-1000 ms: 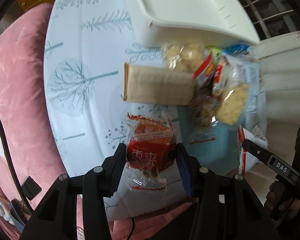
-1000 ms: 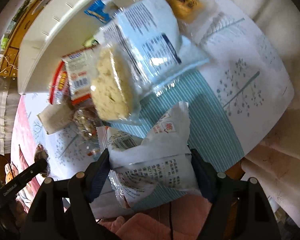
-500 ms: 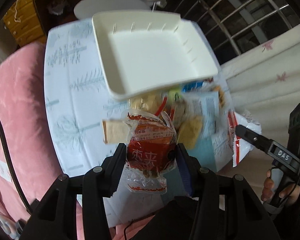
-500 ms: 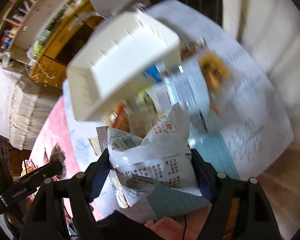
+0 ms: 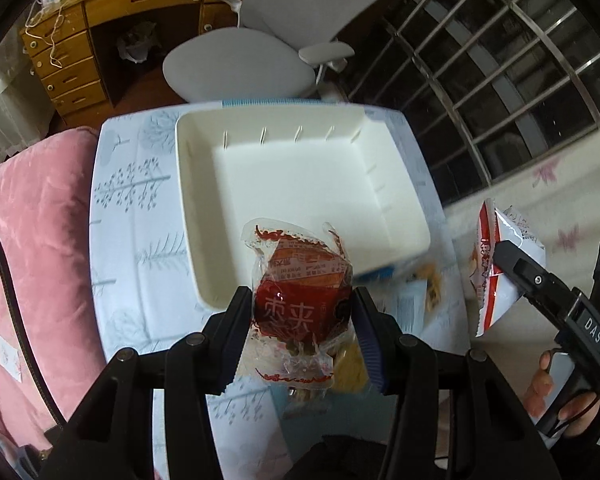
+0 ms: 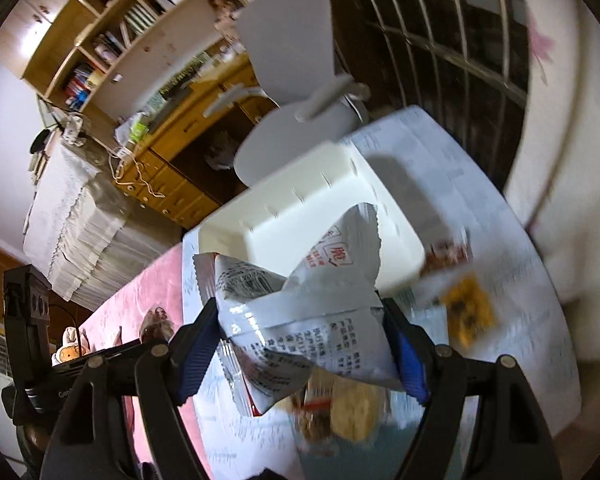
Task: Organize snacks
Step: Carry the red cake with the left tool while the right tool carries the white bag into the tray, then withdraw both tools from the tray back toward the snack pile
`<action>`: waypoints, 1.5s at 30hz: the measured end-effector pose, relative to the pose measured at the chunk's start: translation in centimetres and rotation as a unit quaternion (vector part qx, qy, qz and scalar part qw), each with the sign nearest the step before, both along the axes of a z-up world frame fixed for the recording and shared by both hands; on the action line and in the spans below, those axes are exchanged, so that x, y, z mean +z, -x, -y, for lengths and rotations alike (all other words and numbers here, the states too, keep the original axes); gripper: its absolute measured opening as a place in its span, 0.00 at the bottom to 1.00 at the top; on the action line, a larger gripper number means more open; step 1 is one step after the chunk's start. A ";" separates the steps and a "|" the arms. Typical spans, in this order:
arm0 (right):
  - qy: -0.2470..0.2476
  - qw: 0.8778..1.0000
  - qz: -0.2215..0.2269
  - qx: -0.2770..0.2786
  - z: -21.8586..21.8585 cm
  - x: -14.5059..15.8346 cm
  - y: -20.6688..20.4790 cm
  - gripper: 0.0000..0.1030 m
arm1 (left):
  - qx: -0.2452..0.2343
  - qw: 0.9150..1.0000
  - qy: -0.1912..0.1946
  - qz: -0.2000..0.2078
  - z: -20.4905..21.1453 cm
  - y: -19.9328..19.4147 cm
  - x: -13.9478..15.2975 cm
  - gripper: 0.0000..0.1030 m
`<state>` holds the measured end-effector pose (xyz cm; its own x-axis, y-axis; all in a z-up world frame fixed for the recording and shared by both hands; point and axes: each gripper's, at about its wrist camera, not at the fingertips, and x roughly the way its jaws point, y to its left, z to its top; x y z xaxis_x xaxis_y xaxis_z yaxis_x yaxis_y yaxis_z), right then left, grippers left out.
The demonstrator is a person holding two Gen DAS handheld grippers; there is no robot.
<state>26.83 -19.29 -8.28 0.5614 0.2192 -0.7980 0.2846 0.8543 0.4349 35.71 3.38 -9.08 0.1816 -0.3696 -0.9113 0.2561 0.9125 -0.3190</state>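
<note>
Left claw (image 5: 302,312) grips a red packet (image 5: 300,300), right claw (image 6: 300,340) a white packet (image 6: 304,320), above the tray's near rim (image 5: 204,280).

Both claws (image 5: 302,316) (image 6: 300,344) clamped, angled downward

**Two wrist fisheyes looking steeply down on one table**

Each camera sits just behind its own gripper's fingers, close to them. The left wrist view faces the white tray (image 5: 300,184) squarely; the right wrist view is rolled sideways. Both share the tray, the tablecloth (image 5: 136,216) and the grey office chair (image 6: 284,92).
</note>
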 end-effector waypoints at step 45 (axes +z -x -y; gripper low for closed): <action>0.066 0.998 0.018 -0.015 -3.2 0.1 9.1 0.85 | -0.032 0.999 0.016 0.011 0.1 9.1 -0.9 0.76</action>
